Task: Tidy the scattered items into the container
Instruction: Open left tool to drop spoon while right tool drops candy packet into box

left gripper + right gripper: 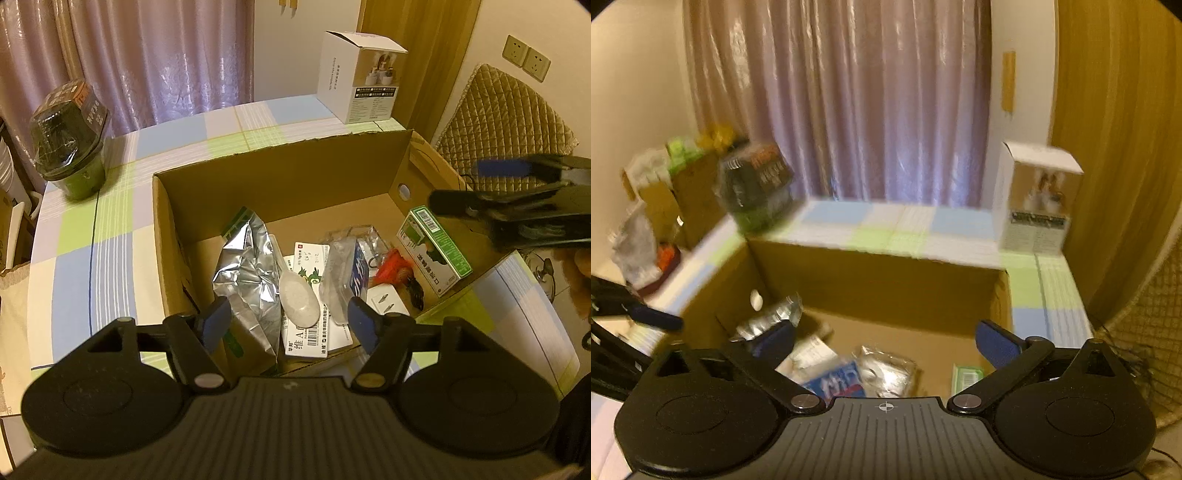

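Observation:
An open cardboard box (280, 173) stands on the checked tablecloth; it also shows in the right wrist view (886, 273). Inside lie a silver foil pouch (251, 273), a white spoon (297, 299), white medicine boxes (314, 339), a clear plastic pack (341, 280), a red item (393, 267) and a green-and-white carton (436, 247). My left gripper (290, 325) is open and empty above the box's near edge. My right gripper (886, 343) is open and empty above the box; it also shows at the right of the left wrist view (476, 184).
A dark wrapped pot (70, 140) stands at the table's left edge. A white product box (358, 77) stands at the back, beside a wooden door frame. A quilted chair back (506, 110) is on the right. Curtains hang behind the table.

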Available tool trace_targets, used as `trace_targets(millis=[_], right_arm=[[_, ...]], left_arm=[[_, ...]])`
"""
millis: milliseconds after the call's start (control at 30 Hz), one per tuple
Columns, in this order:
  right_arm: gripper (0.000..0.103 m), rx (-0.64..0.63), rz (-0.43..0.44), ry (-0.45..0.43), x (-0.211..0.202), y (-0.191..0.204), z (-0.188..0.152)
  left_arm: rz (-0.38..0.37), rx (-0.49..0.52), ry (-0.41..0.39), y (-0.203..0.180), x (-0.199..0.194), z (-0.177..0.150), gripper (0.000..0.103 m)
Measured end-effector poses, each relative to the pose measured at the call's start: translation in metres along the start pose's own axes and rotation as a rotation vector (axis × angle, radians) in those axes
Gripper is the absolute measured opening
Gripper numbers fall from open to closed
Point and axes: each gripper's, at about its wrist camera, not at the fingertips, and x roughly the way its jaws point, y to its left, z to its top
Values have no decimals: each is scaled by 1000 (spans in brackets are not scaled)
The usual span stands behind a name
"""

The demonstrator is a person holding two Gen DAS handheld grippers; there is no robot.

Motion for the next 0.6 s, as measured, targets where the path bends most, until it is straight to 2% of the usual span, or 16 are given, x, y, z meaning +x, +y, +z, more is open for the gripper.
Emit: trace_targets(millis=[367,600], right_arm=[[103,0,0,14,-5,-4,-5],[103,3,-5,28,-9,-2,-7]], left_arm=[[1,-13,4,0,-1,-6,71],[35,-20,-8,-1,-5,-9,80]])
